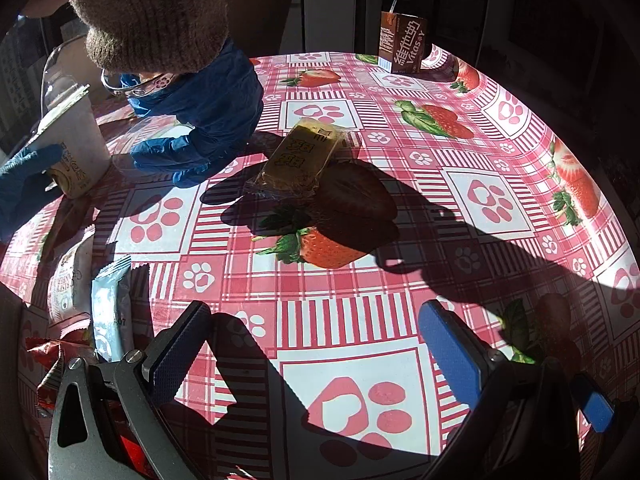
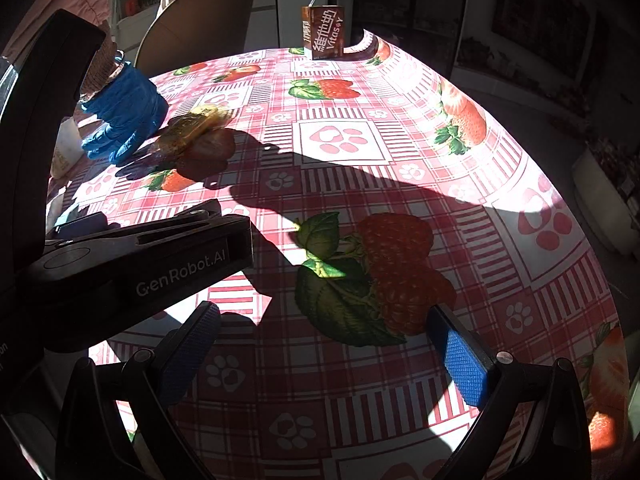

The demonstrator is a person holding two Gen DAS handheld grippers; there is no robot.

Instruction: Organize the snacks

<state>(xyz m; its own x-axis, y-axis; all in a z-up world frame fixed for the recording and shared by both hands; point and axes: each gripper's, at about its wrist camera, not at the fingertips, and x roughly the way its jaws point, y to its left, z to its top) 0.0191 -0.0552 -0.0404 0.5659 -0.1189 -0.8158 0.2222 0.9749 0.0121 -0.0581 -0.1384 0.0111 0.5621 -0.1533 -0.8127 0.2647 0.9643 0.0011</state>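
A yellow wrapped snack bar (image 1: 298, 156) lies mid-table on the strawberry tablecloth (image 1: 344, 288); it shows small at the left in the right wrist view (image 2: 196, 128). A brown Vitasoy carton (image 1: 402, 42) (image 2: 323, 32) stands upright at the far edge. Snack packets lie at the left: a white one (image 1: 70, 280), a pale blue one (image 1: 112, 312) and a red one (image 1: 52, 364). My left gripper (image 1: 316, 356) is open above bare cloth, well short of the bar. My right gripper (image 2: 324, 354) is open too, holding nothing. The left gripper's black body (image 2: 136, 264) crosses the right wrist view.
A person's hand in a blue glove (image 1: 200, 120) (image 2: 120, 120) with a brown knitted sleeve rests on the table beside the snack bar. A white cup (image 1: 76, 144) stands at the far left. A chair back (image 2: 200, 12) is behind the table. Dark shadows cross the cloth.
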